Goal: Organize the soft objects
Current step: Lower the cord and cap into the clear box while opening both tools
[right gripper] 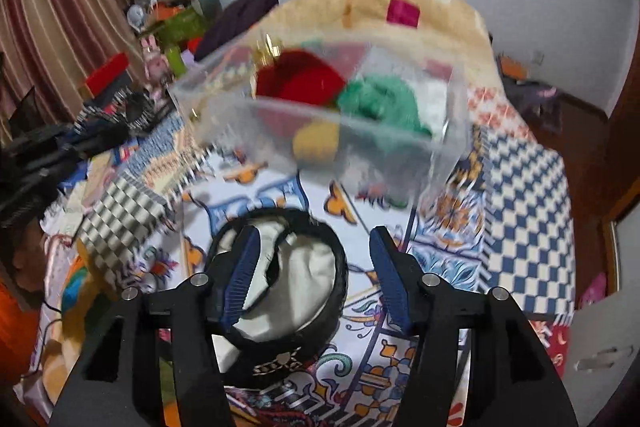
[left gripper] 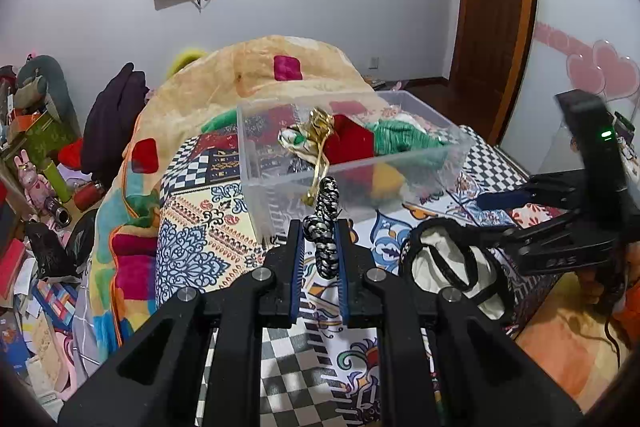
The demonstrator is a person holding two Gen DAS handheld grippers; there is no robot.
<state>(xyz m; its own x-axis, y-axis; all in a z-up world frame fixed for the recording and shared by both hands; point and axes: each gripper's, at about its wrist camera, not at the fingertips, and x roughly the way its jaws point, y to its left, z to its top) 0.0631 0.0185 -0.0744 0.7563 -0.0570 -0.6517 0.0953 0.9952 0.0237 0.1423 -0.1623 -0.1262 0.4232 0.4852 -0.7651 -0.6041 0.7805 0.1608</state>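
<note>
I am working over a bed with a bright patterned cover point(left gripper: 224, 227) in a messy room, with a big blanket point(left gripper: 240, 83) heaped behind the clear box point(left gripper: 280, 183).

My left hand-held gripper point(left gripper: 320, 247) is squeezed tight on a black-and-white twisty hair tie point(left gripper: 325, 223), held up just in front of the clear box. I think it goes in next.

My right hand-held gripper point(right gripper: 312, 275) is spread wide and holds nothing. It hangs just above the black-rimmed cloth pouch point(right gripper: 296, 279), which lies on the bed cover in front of the clear box. One finger point(right gripper: 240, 279) is over the white lining. I cannot tell if it touches.

Inside the clear box I count one red soft thing point(left gripper: 352, 143), one green one point(left gripper: 404, 139), one yellow one point(left gripper: 386, 179) and one gold ribbon point(left gripper: 320, 131) hanging over the front wall. So four things look put away. Two are left outside: the hair tie and the pouch. I would say more than half is done.
</note>
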